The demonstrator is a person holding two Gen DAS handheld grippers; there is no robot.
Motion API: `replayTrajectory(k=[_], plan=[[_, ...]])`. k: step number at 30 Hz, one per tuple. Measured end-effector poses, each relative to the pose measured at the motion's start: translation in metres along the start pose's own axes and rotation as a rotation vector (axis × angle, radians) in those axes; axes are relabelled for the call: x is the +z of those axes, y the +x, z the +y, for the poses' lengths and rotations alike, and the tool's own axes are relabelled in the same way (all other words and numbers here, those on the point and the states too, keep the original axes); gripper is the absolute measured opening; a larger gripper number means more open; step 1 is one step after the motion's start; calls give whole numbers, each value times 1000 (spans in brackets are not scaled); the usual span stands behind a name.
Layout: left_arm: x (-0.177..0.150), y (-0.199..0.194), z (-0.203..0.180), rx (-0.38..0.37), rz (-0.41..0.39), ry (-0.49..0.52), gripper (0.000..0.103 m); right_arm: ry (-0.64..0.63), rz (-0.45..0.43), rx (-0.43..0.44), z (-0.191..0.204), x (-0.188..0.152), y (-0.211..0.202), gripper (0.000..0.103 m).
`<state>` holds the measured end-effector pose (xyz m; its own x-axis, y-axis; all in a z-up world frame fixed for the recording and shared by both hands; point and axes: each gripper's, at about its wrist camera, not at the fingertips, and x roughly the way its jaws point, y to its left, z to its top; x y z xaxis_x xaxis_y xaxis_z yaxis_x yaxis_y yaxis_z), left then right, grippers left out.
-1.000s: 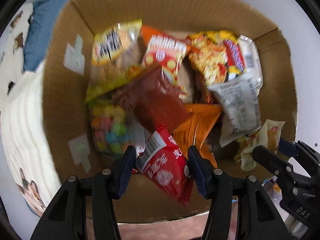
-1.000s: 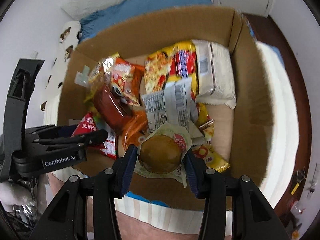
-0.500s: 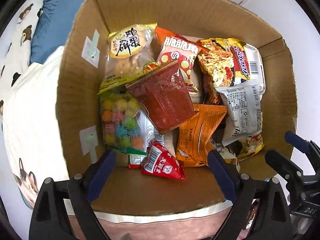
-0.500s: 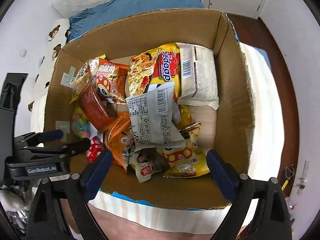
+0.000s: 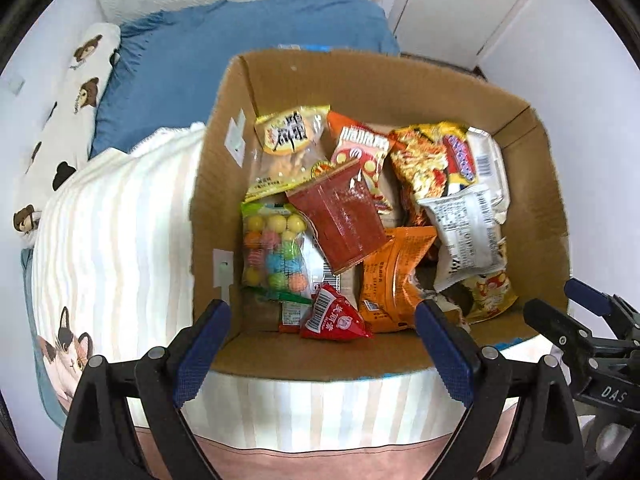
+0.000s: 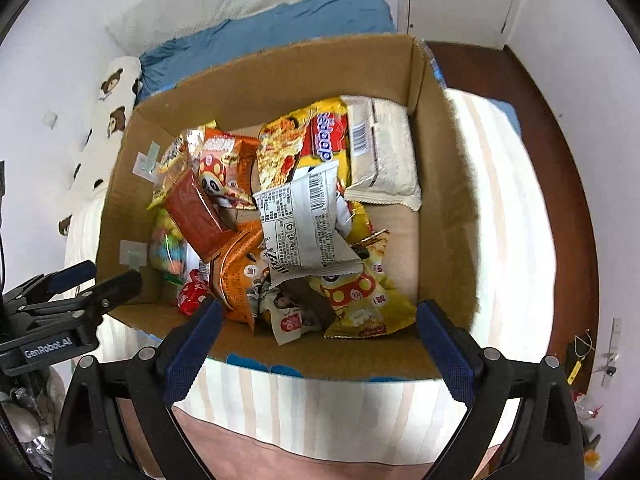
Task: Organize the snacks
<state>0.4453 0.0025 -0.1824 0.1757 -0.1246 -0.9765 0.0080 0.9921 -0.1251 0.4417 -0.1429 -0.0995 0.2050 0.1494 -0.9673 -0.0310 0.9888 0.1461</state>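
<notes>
An open cardboard box (image 5: 360, 80) (image 6: 280, 76) on the bed holds several snack packets. A small red packet (image 5: 334, 316) lies at its near edge; it also shows in the right wrist view (image 6: 192, 294). A bun packet (image 6: 290, 314) lies near the front beside a yellow packet (image 6: 364, 304). My left gripper (image 5: 322, 342) is open and empty, held above the box's near wall. My right gripper (image 6: 316, 338) is open and empty over the near wall too. Each gripper shows in the other's view: the right one (image 5: 568, 320), the left one (image 6: 100, 280).
The box sits on a striped blanket (image 5: 116, 240) with a cat print. A blue pillow (image 5: 224, 52) and a bear-print pillow (image 5: 76, 92) lie behind it. A dark wooden bed frame (image 6: 560, 184) runs along the right. White walls surround the bed.
Both grippers opened and let go: the red packet from the left, the bun packet from the right. Both packets now lie in the box. Both grippers pulled back and up.
</notes>
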Motion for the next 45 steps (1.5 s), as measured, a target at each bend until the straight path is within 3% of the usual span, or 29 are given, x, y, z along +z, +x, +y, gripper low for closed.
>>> replayTrajectory(k=[9,20,26,30,35,45], plan=[[-46,-54,-6,35,-200,6,95,-25,-182,-53,5,-45,-55,101],[-122,-123,-19,62,-390,52,95,-64,-373,-42,27,-129,-139,101],[-166,-151,-23,51,-434,50,95,-72,-461,-66,34,-183,-180,103],[-193,-172,-28,88,-495,67,102,-70,-498,-72,35,-214,-203,103],[-223,-199,-32,99,-571,87,102,-63,-544,-72,35,-239,-230,103],[-252,-220,-28,59,-595,36,103,-97,-636,-80,46,-275,-279,103]])
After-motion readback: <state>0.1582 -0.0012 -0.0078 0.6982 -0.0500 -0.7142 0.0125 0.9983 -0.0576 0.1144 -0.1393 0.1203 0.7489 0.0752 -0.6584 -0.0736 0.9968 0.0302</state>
